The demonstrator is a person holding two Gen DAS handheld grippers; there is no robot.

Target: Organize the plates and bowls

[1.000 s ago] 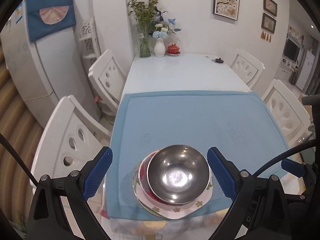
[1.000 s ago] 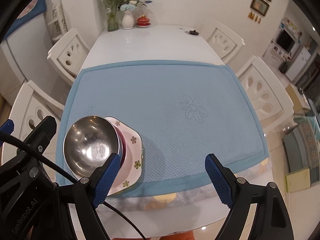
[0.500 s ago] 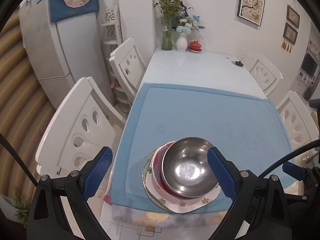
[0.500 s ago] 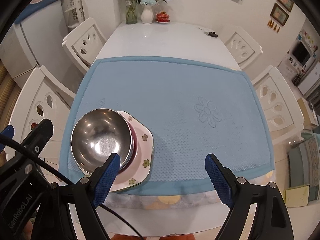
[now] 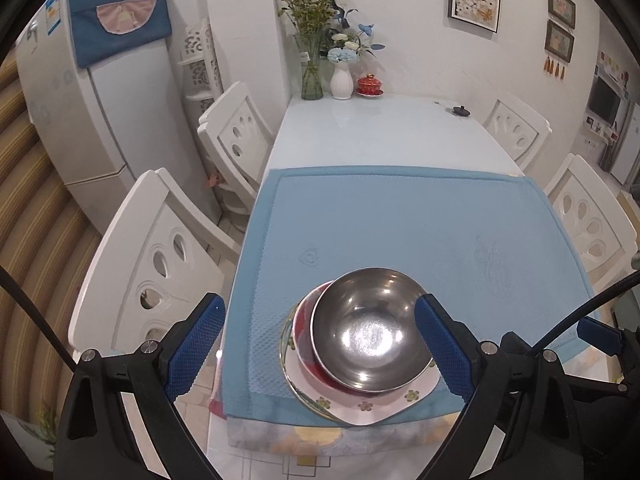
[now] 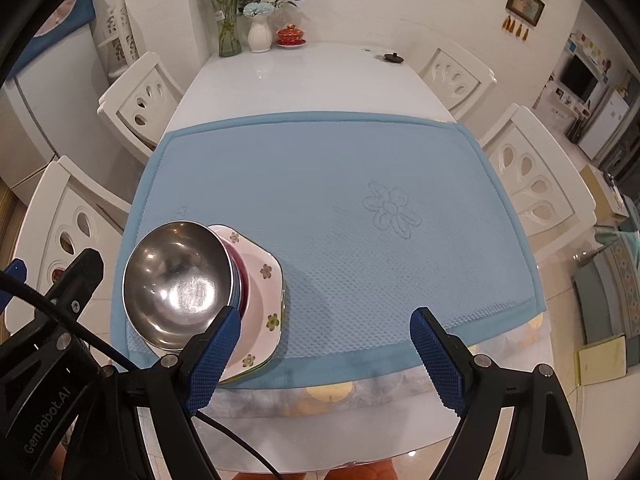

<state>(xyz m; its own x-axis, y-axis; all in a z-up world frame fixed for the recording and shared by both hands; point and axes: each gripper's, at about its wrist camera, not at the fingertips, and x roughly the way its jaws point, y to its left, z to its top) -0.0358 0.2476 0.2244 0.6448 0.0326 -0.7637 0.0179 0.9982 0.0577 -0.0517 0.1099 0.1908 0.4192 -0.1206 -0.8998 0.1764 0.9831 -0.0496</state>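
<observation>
Both tools, left tool [image 5: 316,344] and right tool [image 6: 326,356], gape empty; nudging the steel bowl [image 5: 370,330] could slide the off-centre stack off the surface's [image 6: 304,76] near edge.

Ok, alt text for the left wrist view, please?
A steel bowl sits in a red bowl on a floral plate, stacked at the blue mat's near edge, below the open left gripper.

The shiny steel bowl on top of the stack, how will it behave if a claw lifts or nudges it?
The shiny steel bowl looks thin-walled, so probably light and rigid. Its polished, curved side may slip against the pads. It sits off-centre in the red bowl on the flowered plate, so a push could slide or rock it.
</observation>
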